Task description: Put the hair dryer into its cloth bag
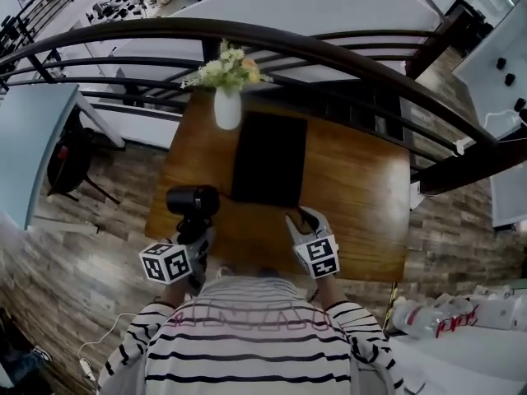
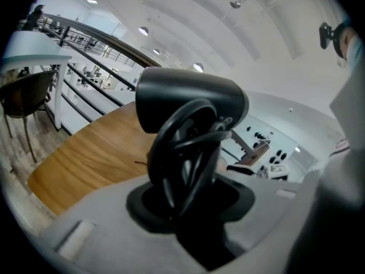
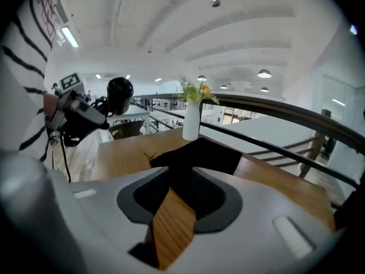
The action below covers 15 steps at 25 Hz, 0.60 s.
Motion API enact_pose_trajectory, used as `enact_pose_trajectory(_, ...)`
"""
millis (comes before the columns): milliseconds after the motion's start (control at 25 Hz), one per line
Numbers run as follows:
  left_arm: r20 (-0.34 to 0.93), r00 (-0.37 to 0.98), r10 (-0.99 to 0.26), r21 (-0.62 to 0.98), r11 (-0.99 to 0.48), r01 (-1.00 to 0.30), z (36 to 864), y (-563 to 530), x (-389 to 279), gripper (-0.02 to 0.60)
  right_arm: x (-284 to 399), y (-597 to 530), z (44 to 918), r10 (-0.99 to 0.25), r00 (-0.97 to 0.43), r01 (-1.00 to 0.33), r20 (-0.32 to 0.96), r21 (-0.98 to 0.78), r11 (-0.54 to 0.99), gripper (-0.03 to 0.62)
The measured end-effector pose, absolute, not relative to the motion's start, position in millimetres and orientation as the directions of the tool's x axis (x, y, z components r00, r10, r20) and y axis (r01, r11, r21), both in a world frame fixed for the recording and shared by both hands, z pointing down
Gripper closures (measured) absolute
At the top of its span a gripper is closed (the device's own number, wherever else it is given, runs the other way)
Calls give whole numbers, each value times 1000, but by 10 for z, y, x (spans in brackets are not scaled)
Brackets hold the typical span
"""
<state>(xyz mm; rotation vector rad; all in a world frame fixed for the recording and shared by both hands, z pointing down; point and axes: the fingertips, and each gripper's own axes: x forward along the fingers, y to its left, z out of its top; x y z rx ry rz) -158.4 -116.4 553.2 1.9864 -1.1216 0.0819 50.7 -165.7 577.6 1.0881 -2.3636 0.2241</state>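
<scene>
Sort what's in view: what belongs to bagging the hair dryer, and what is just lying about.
For the job:
hair dryer, clamped in the left gripper; black cloth bag, flat on the table; right gripper, open and empty.

Just lying about:
vase of flowers; chair; railing.

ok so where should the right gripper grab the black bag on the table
Probably the near edge of the bag, the one facing the right gripper. It lies flat on the table, so come in low from the person's side and pinch that edge.
</scene>
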Motion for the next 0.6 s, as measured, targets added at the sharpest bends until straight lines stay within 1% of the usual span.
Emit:
enact_pose_trajectory(120, 439, 576, -690, 633, -218, -743, 5568, -1172, -1502, 433, 547, -1724, 6085, -577, -529, -667, 622, 115, 736, 470)
enact_pose_trajectory(200, 448, 567, -691, 635, -201, -746, 5591, -1173, -1440, 433, 592, -1805, 6248, -544, -508, -614, 668, 162, 773, 468)
enact_pose_trajectory(320, 464, 550, -695, 632, -175, -755, 5646, -1168, -1409, 433, 623, -1963, 6476, -508, -469, -535, 722, 225, 814, 457)
enact_pose_trajectory(600, 496, 492, -715, 631, -93, -770, 5742, -1043, -1455, 433, 588, -2121, 6891, -425, -380, -314, 822, 317, 895, 457)
